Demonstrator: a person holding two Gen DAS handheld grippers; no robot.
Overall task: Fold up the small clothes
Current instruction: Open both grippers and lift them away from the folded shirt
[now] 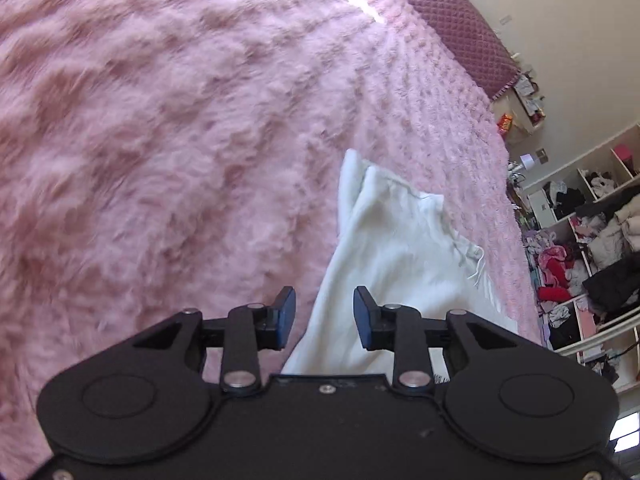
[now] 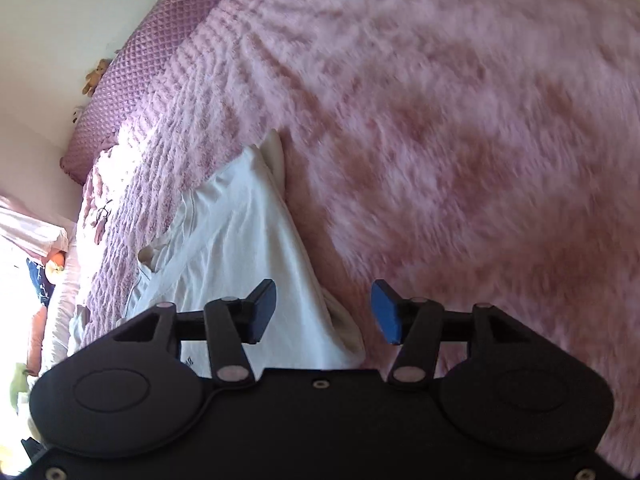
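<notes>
A white garment (image 1: 384, 248) lies on a fluffy pink blanket (image 1: 180, 140) that covers the bed, already folded into a long narrow shape with creases running along it. The left gripper (image 1: 325, 318) hangs above the garment's near end, its blue-padded fingers (image 1: 286, 316) spread apart with nothing between them — one finger over the pink pile, the other over white cloth. The right gripper (image 2: 323, 311) is likewise spread wide and holds nothing; its left finger sits over the garment (image 2: 248, 232) and its right finger over bare blanket (image 2: 460, 140), with the garment's folded edge running up between them. From the left wrist view a thin drawstring or loose thread trails off the cloth's right edge. A quilted purple headboard (image 1: 452, 20) borders the far side of the bed. Beyond the bed's edge stand open white shelves (image 1: 592, 240) crammed with heaped clothes — red, black and white among them. In the right wrist view a small brown plush toy (image 2: 96, 74) sits by the headboard (image 2: 136, 68) against the pale wall.
</notes>
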